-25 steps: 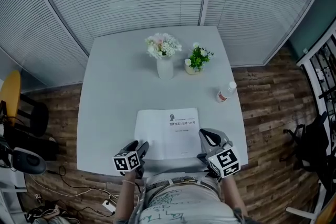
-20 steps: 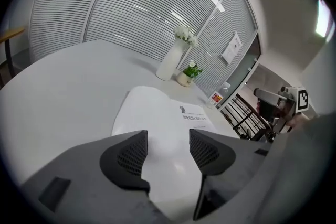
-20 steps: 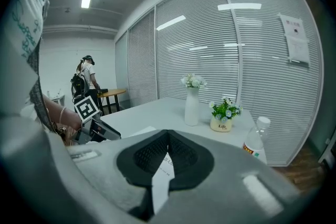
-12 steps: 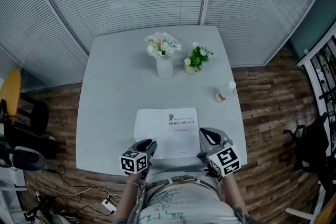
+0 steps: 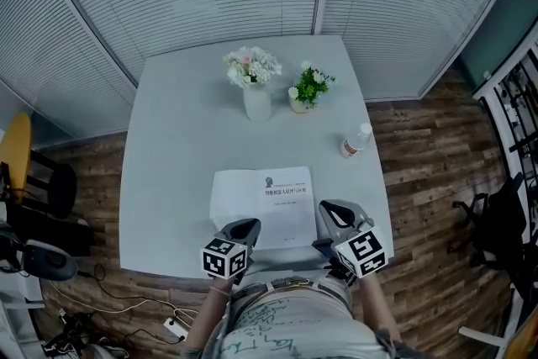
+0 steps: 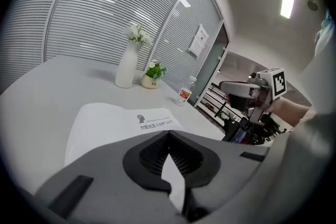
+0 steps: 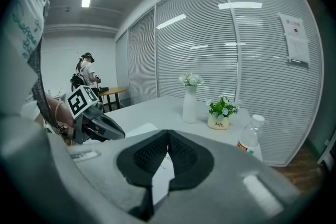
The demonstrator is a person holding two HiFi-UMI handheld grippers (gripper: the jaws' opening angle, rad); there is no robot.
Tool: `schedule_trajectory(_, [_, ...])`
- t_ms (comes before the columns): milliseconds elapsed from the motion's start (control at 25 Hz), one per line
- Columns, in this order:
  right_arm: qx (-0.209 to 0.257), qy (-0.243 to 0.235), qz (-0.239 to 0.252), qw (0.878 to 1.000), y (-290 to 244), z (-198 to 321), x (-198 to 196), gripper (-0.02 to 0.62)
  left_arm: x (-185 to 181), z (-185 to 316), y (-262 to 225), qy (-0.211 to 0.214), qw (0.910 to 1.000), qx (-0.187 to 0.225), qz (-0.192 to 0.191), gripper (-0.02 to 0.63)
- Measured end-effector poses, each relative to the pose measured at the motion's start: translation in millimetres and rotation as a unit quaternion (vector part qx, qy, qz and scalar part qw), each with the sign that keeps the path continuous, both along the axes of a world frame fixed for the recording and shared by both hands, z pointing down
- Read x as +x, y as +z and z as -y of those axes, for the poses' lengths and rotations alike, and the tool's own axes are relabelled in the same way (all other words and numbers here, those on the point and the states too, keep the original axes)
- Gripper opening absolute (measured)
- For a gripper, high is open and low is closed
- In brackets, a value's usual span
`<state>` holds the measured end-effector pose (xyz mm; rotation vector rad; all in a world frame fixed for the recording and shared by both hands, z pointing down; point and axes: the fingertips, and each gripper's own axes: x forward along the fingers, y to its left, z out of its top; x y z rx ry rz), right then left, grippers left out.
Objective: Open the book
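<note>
Fig. Opening the book, near-edge stage. The book (image 5: 265, 210) lies flat on the table (image 5: 193, 122) close to its near edge, just in front of me. It shows a blank white leaf on the left and a printed title page on the right, so I judge the cover is already turned over.

My left claw (image 5: 248, 224) hangs over the book's near edge, left of centre. Its jaws have just been closing, and in the left gripper view the pads meet at the tips (image 6: 168, 132). A white strip shows in the hollow behind the tips. I cannot tell whether that is a pinched leaf or only the page beyond.

My right claw (image 5: 324, 207) sits at the book's near right corner, its jaws likewise together at the tips (image 7: 167, 132), with white page visible through the hollow.

Technique, as I judge it:
- If a leaf is to be turned, the left claw should catch a single sheet at its free edge, not a stack.
- It should carry the sheet in a low arc toward the spine and never pull it outward, as thin paper tears or creases easily.
- The right claw should rest on the title page to stop the book sliding off the near edge.

The vase (image 5: 256, 101) and bottle (image 5: 353, 145) stand well apart and pose no obstruction.
</note>
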<state>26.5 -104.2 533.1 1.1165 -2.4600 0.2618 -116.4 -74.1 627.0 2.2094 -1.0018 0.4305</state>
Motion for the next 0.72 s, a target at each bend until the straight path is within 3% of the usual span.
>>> schedule_trajectory(280, [-0.006, -0.014, 0.003, 1.000, 5.6, -8.7, -4.7, 0.002, 26.1, 0.2, -23.4, 0.027, 0.9987, 0.042, 0.006, -0.002])
schedule_trajectory(720, [-0.005, -0.070, 0.020, 0.997, -4.2, -19.8, -45.3, 0.003, 57.6, 1.9, -87.7, 0.052, 0.9898, 0.130, -0.027, -0.002])
